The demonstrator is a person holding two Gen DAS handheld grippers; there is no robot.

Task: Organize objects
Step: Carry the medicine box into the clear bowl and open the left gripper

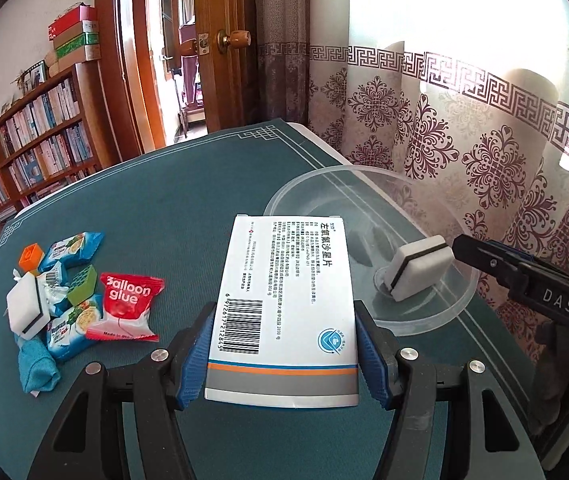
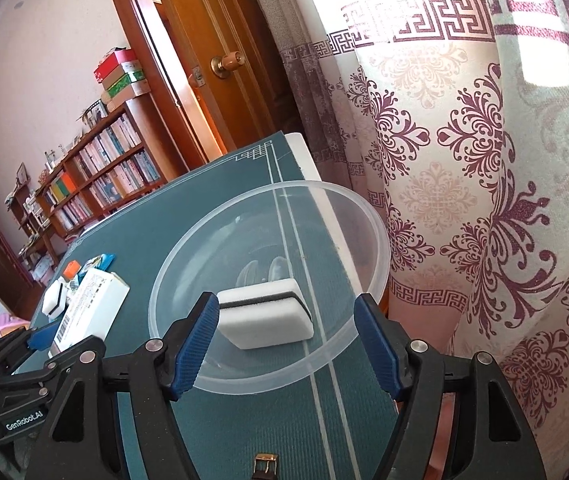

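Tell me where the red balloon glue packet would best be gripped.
Grip the red balloon glue packet across its puffy middle, coming down from above. It lies flat on the green mat, so only the top is exposed; its right side is clear, while snack packets crowd its left edge.

— Legible markings?
— White medicine box: Chinese title "左氧氟沙星片" and a barcode, digits partly unclear. Red packet: "Balloon glue", "Made in…".
— Grippers?
— Right gripper: "DAS". Left gripper: "GenRobot.AI".
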